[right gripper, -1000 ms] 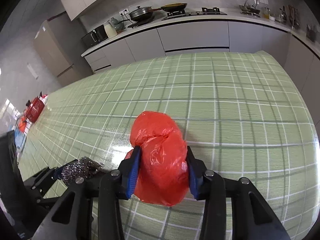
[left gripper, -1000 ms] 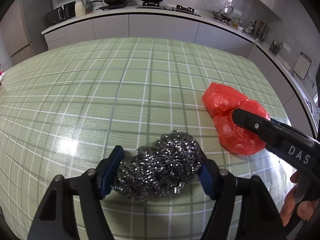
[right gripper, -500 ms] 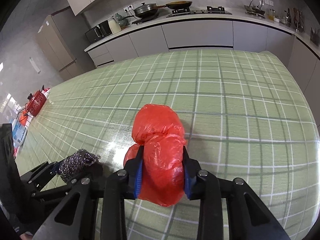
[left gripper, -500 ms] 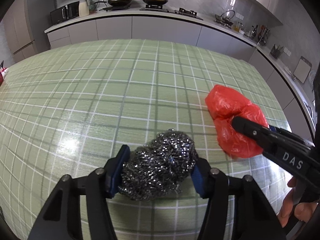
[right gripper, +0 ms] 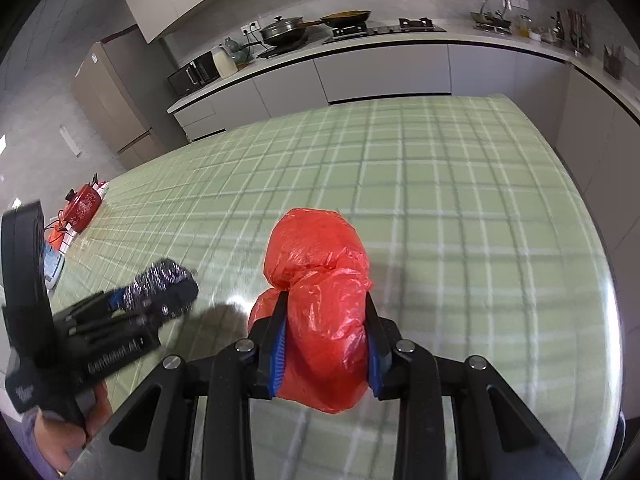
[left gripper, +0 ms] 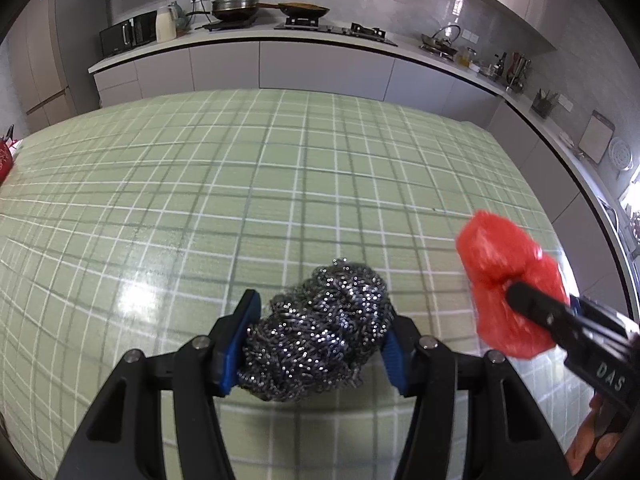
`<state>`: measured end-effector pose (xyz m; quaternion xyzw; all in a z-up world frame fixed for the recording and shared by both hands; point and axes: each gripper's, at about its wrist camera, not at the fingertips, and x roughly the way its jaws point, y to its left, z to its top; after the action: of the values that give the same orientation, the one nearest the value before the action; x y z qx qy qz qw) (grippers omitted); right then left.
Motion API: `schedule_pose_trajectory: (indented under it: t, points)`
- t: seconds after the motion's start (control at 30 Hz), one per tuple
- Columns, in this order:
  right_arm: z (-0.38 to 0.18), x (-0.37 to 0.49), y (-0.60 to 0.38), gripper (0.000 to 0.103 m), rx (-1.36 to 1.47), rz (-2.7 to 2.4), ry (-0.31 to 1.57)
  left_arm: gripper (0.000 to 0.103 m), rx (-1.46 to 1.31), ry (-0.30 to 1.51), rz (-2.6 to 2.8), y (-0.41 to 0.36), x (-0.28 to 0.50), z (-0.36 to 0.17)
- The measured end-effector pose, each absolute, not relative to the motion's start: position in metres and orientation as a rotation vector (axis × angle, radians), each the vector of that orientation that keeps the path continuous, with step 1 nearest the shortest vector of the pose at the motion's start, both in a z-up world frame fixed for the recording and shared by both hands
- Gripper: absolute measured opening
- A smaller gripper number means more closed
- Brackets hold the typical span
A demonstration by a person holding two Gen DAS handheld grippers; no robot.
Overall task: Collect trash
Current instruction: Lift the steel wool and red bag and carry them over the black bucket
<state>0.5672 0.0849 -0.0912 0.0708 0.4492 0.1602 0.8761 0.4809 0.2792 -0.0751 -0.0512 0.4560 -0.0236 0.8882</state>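
Steel scourer (left gripper: 320, 330) and red bag (right gripper: 324, 316) now lifted, squeezed tighter than before.

Two wrist fisheyes, each close behind its own tool, angled down across the green checked tabletop (left gripper: 280, 184), each showing the other's tool, kitchen counter (right gripper: 380, 44) beyond

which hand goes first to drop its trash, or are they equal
Neither: both are equally placed. The left hand-held gripper is shut on the steel wool, the right hand-held gripper on the red plastic bag, and no bin shows in either view.
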Motion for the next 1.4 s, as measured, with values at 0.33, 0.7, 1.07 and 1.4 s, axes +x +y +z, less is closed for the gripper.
schedule_pose_trajectory:
  t: [0.33,0.7,1.07,1.4]
  points:
    - [-0.082,0.504,0.056,0.034,0.183,0.389,0.917,0.057,-0.109,0.943,-0.006,0.254,0.423,-0.069]
    - [-0.073,0.44,0.038,0.034,0.161,0.465,0.909,0.057,-0.122,0.919,0.025,0.211,0.377,-0.053]
    - [-0.071,0.354,0.013,0.034,0.221,0.318,0.889,0.057,-0.081,0.863,-0.092,0.184,0.34,-0.046]
    - [-0.061,0.289,-0.026,0.034,0.261,0.215,0.869,0.058,-0.078,0.866,-0.193,0.141,0.309,-0.038]
